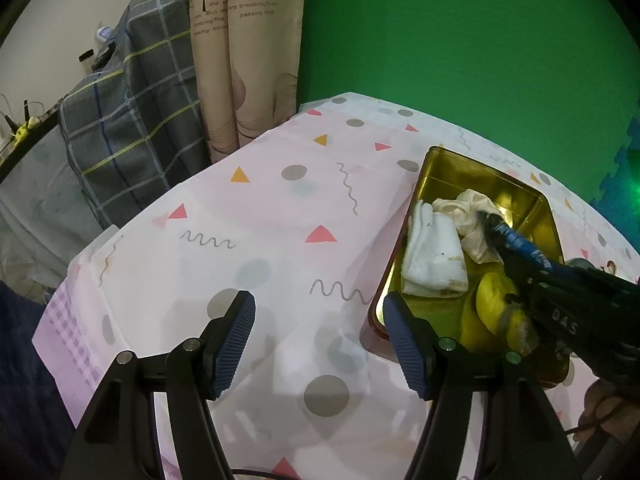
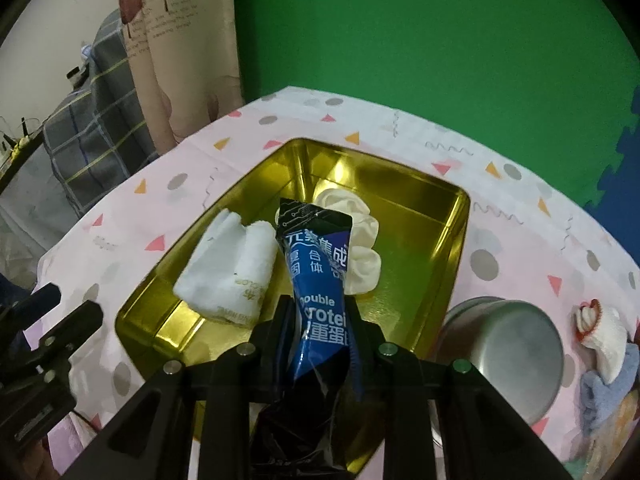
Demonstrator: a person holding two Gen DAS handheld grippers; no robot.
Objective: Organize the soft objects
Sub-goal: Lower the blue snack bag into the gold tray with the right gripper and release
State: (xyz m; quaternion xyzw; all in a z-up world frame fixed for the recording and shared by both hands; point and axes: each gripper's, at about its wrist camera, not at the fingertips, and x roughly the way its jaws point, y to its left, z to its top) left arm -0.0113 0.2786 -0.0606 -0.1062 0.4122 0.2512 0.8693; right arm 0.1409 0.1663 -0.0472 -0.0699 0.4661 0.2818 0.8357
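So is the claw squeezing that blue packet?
Touching. The right wrist view shows the right gripper shut on the blue packet, both fingers pressing its sides.

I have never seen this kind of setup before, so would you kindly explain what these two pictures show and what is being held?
No robot here: a person holds two hand-held pincers, each with a fisheye camera looking along its fingers. The left camera shows the open left gripper over the pink patterned tablecloth. The right camera shows the right gripper clamped on a blue protein snack packet above a gold metal tin. The tin holds a folded white towel, a cream fabric scrunchie and a yellow soft object. A silver metal bowl stands beside it.
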